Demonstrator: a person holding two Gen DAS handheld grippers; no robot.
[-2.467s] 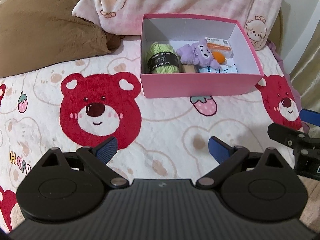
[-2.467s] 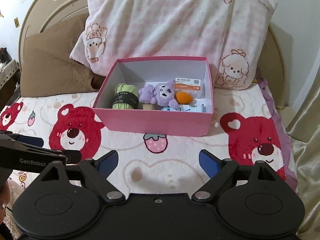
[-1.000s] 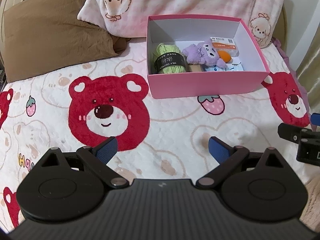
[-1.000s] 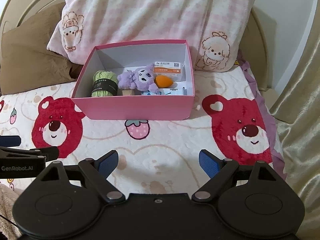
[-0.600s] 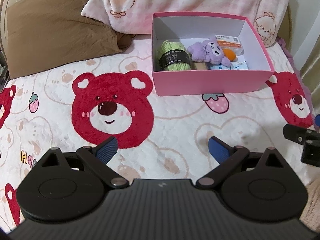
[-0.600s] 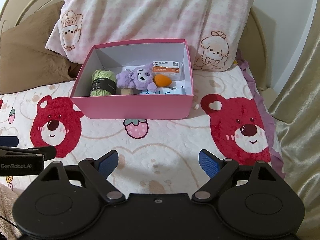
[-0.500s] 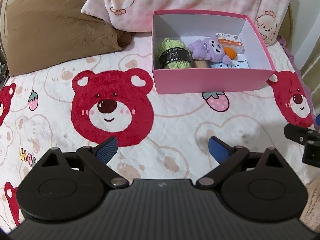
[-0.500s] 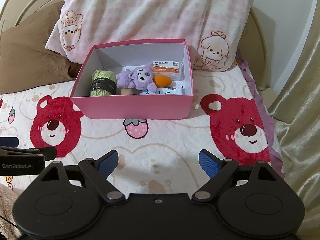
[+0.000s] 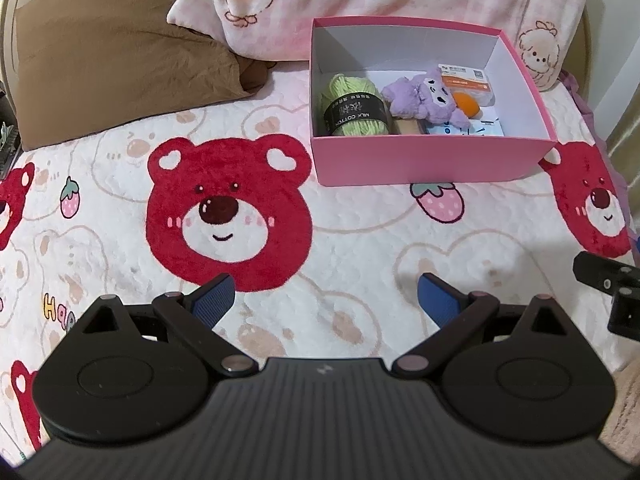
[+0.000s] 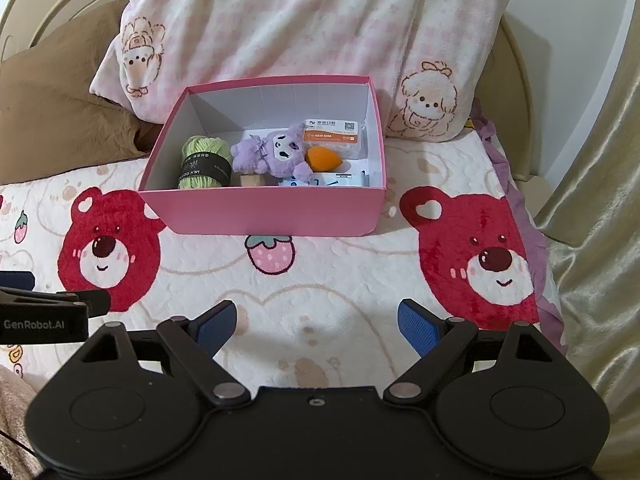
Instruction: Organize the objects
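Note:
A pink open box (image 9: 424, 162) (image 10: 264, 208) stands on the bear-print blanket. Inside it lie a green yarn ball (image 9: 354, 106) (image 10: 205, 164), a purple plush toy (image 9: 424, 94) (image 10: 276, 152), an orange sponge egg (image 9: 466, 105) (image 10: 323, 159), an orange-labelled packet (image 9: 466, 80) (image 10: 334, 133), a small wooden block (image 10: 252, 179) and a white-blue pack (image 9: 466, 130) (image 10: 324, 180). My left gripper (image 9: 325, 302) is open and empty, well in front of the box. My right gripper (image 10: 316, 322) is open and empty, also in front of the box.
A pink checked pillow (image 10: 312, 20) leans behind the box and a brown pillow (image 9: 120, 48) lies to its left. A gold curtain (image 10: 600, 200) hangs past the bed's right edge. The other gripper shows at each view's side (image 9: 608, 280) (image 10: 44, 312).
Both grippers have drawn back and shifted a little, so the box sits slightly farther and more to the right in the left view. Both stay open and empty. The box's contents have not moved.

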